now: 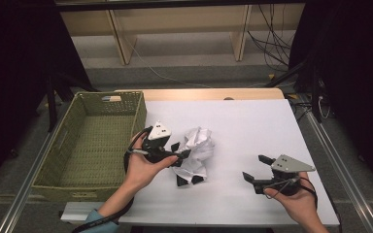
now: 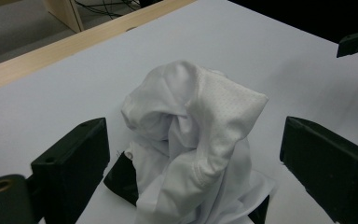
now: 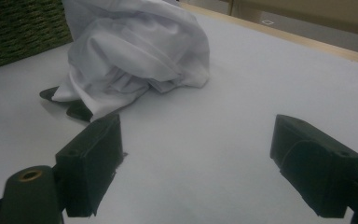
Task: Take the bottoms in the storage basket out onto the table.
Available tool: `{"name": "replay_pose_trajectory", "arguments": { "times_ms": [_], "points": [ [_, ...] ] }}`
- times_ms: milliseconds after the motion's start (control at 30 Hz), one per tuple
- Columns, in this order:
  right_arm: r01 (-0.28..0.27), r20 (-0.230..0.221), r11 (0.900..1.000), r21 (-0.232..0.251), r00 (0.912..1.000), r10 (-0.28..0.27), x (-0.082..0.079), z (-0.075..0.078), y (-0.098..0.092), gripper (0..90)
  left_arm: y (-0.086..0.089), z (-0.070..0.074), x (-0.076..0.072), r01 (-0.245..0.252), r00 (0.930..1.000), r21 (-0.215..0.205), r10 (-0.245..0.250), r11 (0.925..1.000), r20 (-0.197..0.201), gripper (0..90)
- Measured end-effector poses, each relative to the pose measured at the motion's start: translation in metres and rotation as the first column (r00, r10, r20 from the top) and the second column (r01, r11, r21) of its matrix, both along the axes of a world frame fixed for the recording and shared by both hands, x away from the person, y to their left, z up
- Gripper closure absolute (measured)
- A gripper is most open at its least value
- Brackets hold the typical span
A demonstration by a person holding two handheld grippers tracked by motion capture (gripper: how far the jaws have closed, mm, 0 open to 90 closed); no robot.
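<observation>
Left gripper [image 1: 180, 150], jaws apart and empty, sits just beside the crumpled white shirt [image 1: 196, 151] mid-counter, near the basket [image 1: 85, 145]. Best to bite deep into a thick fold, not a loose edge. Right gripper [image 1: 255, 170] waits open, well apart.

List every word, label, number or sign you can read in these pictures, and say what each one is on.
No text can be read.
The label on the far rim of the green basket: a pale tag, too small and blurred to read.
The white and black garment crumpled on the table: no print or tag visible.
The left gripper and right gripper: no lettering visible on jaws or grey plates.
</observation>
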State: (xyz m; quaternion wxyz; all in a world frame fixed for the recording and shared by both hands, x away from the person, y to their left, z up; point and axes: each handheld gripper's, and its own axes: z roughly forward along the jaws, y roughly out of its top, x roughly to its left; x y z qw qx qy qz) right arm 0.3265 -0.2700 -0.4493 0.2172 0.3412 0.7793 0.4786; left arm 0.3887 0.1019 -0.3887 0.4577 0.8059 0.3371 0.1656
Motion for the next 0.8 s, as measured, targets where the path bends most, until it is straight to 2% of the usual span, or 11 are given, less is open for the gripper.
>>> {"name": "replay_pose_trajectory", "arguments": {
  "times_ms": [533, 800],
  "points": [
    [0.000, -0.001, 1.000, -0.002, 1.0000, 0.000, 0.000, 0.000, 0.000, 17.8, 0.030, 0.010, -0.011, -0.034, 0.9993, -0.021, 0.035, 0.9992, 0.012, 8.4],
    [0.001, 0.000, 1.000, -0.002, 1.0000, -0.001, 0.000, 0.000, -0.001, 17.8, 0.039, 0.013, -0.015, -0.042, 0.9988, -0.021, 0.043, 0.9989, 0.023, 8.6]
  ]
}}
